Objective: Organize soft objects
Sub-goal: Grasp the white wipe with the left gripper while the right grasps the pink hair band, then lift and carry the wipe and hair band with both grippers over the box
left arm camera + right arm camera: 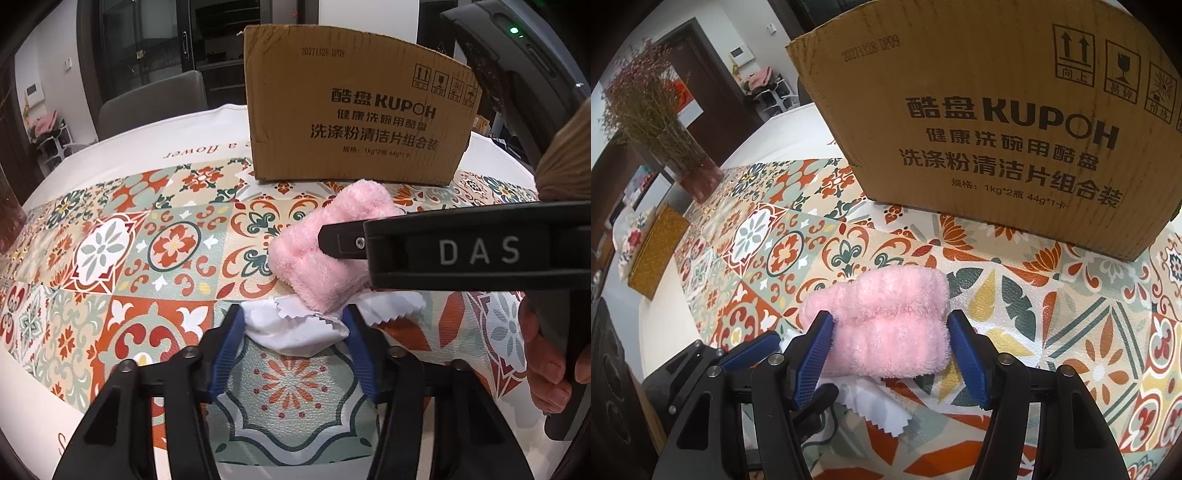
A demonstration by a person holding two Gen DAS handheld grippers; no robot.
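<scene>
1. Table (pixel 155 140): round, white cloth with a band of patterned tiles in orange, green and cream.
2. Chair (pixel 151 103): grey, upholstered, at the table's far edge.
3. Door (pixel 147 40): dark, glazed, behind the chair; a wall switch (pixel 67 65) beside it.
4. Walls: white; a small panel (pixel 740 52) mounted by a dark doorway.
5. Vase (pixel 700 177): reddish glass, holding dried flowers, at the table's left.
6. Woven box (pixel 657 251): yellow, near the vase.
7. Rack (pixel 768 92): white, with pink cloth on top.

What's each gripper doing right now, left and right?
Left gripper: closed on the white cloth, pads pressing its sides.
Right gripper: jaws around the pink towel; grip cannot be told.
</scene>
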